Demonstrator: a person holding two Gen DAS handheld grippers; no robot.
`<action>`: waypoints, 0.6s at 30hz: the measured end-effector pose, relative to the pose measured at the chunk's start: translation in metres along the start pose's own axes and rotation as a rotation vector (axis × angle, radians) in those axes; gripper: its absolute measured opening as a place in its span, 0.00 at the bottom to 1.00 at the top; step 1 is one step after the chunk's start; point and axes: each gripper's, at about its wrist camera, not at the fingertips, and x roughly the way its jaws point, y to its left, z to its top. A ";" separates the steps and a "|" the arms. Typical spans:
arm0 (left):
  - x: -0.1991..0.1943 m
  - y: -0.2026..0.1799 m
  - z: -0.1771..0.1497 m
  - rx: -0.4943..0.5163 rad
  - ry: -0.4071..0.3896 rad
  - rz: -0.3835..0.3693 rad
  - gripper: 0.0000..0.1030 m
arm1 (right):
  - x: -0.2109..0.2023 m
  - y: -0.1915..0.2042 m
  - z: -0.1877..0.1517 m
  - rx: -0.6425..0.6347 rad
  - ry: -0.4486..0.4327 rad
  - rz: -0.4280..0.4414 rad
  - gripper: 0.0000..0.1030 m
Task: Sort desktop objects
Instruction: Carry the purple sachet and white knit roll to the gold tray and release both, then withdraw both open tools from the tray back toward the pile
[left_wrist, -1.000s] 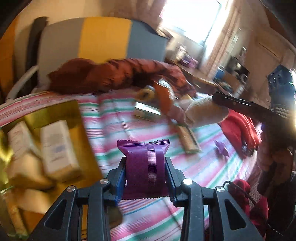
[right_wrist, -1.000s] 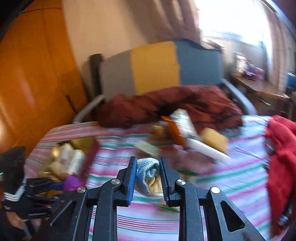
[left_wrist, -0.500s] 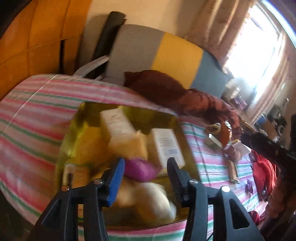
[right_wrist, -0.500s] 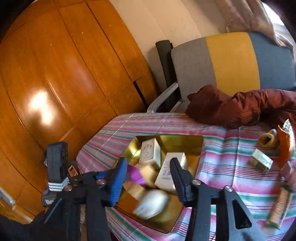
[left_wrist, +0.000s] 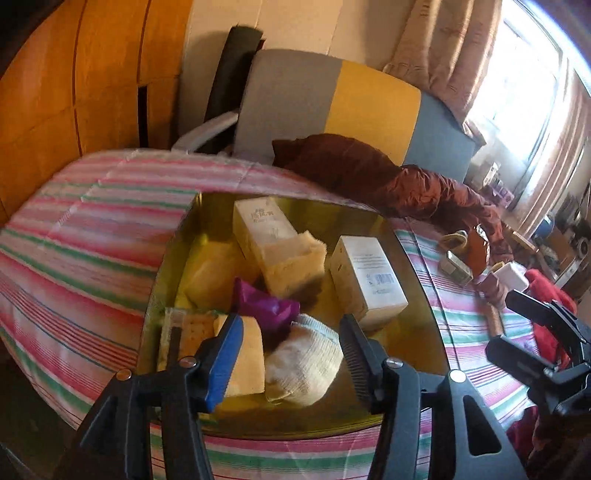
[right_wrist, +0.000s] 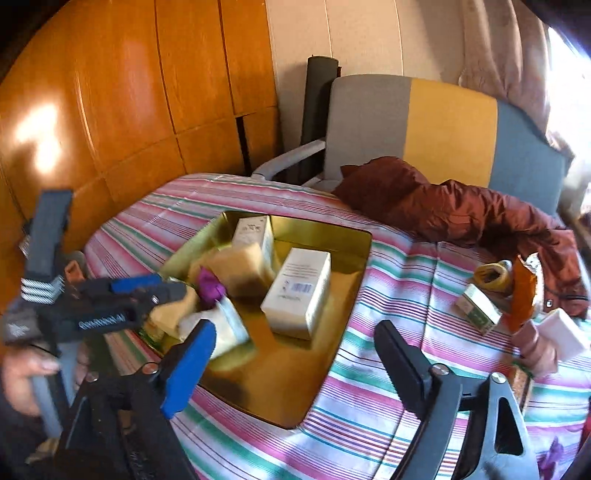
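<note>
Now both grippers, left (left_wrist: 291, 347) and right (right_wrist: 295, 358), are opening empty over the gold tray (right_wrist: 325, 229), purple packet (left_wrist: 264, 304) and rolled sock (left_wrist: 304, 363) just dropped inside.

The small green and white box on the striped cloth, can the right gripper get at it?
Probably yes: the small green and white box lies uncovered, and the right gripper is opening with nothing between its jaws.
</note>
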 end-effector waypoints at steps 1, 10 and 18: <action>-0.003 -0.004 0.001 0.016 -0.015 0.013 0.53 | 0.000 0.000 -0.003 -0.003 -0.004 -0.011 0.89; -0.021 -0.028 0.002 0.099 -0.090 0.150 0.53 | -0.008 -0.015 -0.018 0.098 -0.051 -0.100 0.98; -0.025 -0.040 0.000 0.122 -0.088 0.160 0.53 | -0.019 -0.037 -0.030 0.160 -0.042 -0.162 0.96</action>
